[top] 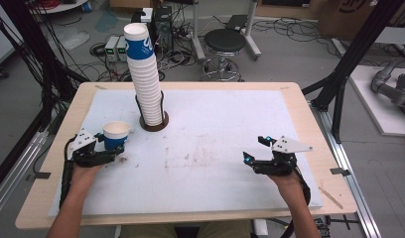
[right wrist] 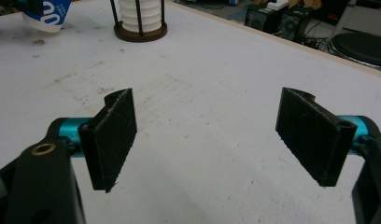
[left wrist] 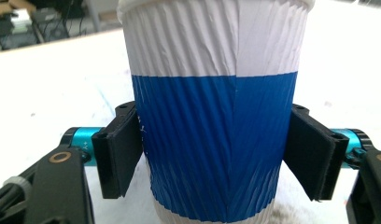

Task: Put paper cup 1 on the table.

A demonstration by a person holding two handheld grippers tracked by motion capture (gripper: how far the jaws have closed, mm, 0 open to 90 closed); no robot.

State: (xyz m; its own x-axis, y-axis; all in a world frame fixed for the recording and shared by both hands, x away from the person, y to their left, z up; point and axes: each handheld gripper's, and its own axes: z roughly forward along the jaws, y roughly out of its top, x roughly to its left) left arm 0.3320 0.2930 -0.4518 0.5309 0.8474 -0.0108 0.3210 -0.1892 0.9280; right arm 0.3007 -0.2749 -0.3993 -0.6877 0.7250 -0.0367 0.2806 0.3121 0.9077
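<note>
Blue-banded and ribbed, the paper cup [left wrist: 216,116] sits centre frame in my left gripper view, upright, my 2 black pads pressed to its sides — my left gripper [top: 111,148] holds it. From the high view that cup stands at the left of the white mat [top: 215,163], just below and left of the tall cup stack [top: 145,74] in its round holder [top: 154,123]. My right gripper [top: 254,148] rests low at the lower right of the mat, well apart from both — its jaws stand wide with bare mat between them. Its own view puts the held cup at the upper left corner, the holder just right of it.
</note>
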